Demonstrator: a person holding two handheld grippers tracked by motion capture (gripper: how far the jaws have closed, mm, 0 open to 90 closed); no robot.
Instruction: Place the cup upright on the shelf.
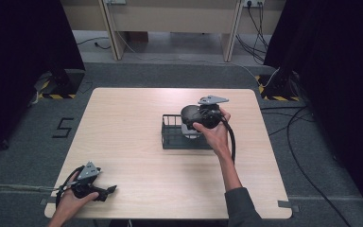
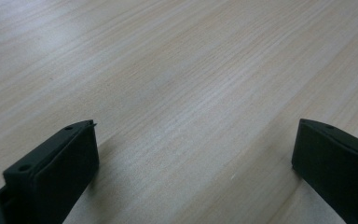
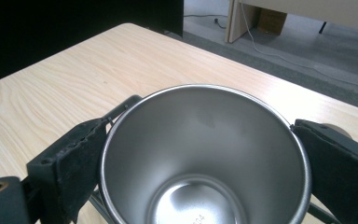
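The steel cup point(image 3: 205, 158) is standing upright inside the black wire basket point(image 1: 172, 135), which is sitting on the wooden table point(image 1: 137, 156) right of centre. In the right gripper view, the cup's open mouth is facing the camera, and its rim is sitting between the two black jaws, one pressing against each side. The right gripper point(image 1: 199, 118) is therefore grasping the cup, with the person's right hand point(image 1: 215, 132) wrapping around the gripper body above the basket. The left gripper point(image 1: 105, 191) is resting near the table's near-left corner, well apart from the basket. Its jaws are standing wide apart over bare wood, released and holding nothing.
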